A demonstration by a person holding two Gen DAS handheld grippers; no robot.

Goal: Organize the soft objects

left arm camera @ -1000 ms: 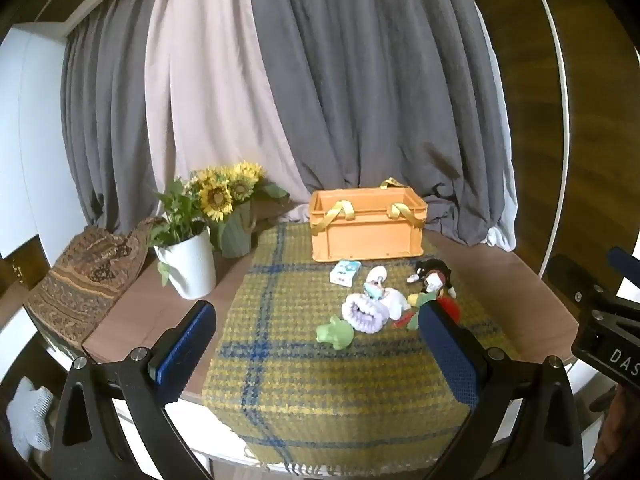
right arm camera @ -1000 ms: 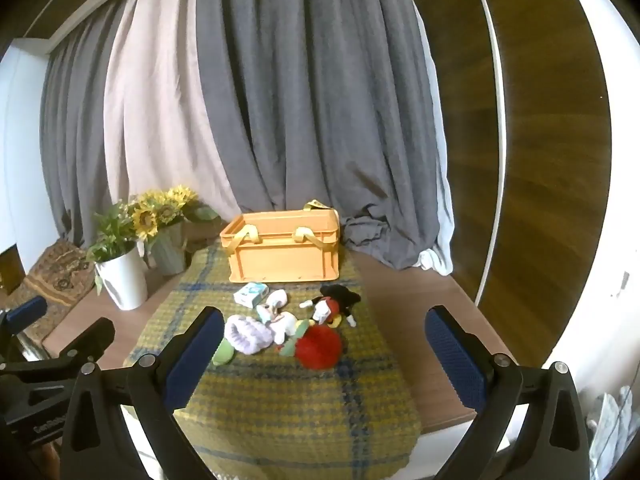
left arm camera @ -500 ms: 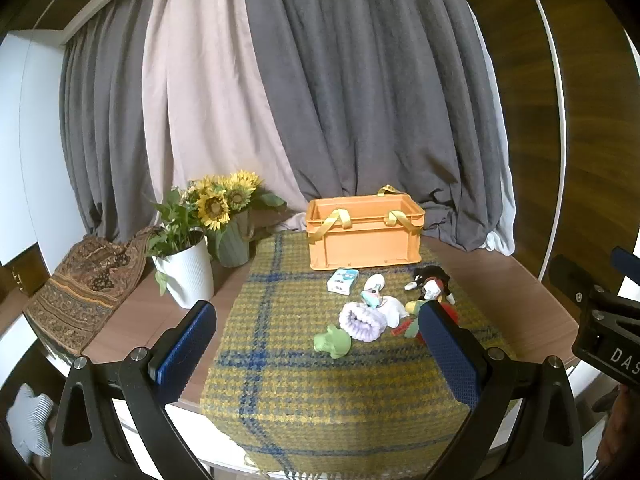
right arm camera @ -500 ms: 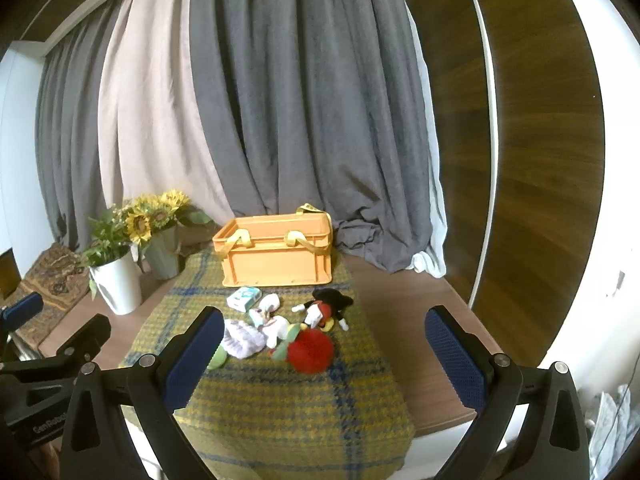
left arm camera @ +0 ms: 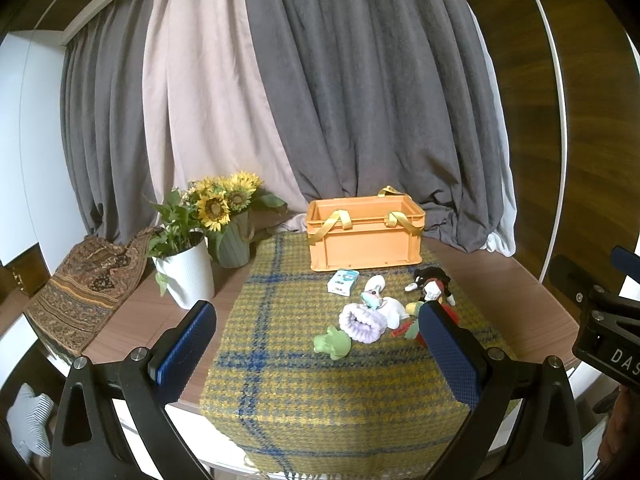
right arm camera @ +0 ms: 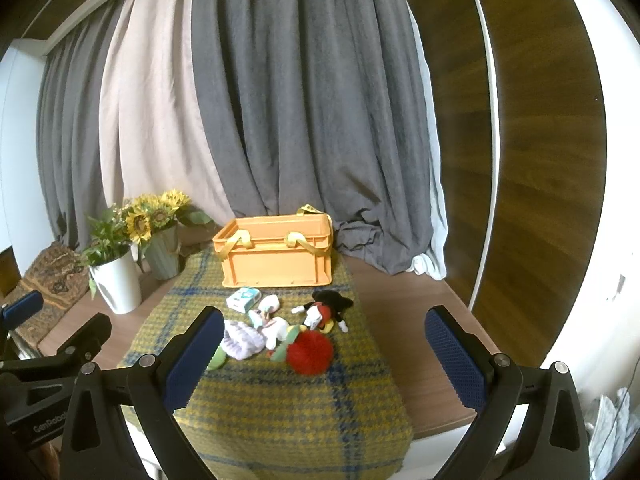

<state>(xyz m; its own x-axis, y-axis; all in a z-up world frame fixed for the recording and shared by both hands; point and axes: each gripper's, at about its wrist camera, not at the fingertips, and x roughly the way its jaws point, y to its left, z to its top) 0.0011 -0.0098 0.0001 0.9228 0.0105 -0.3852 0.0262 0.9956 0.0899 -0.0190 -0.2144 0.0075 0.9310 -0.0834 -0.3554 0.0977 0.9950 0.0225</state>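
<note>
I hold both left tongs [left arm camera: 316, 354] and right tongs [right arm camera: 324, 356] spread wide and empty; soft toys [right arm camera: 280, 332] lie at 12 o'clock before the orange crate [right arm camera: 276, 256]

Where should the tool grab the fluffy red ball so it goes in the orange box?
Probably pinch the red pom-pom ball across its round middle, coming down from above on its near right side. That side faces bare checked cloth, while the other toys crowd its left and back. The right tool is open, wide enough to straddle it.
</note>
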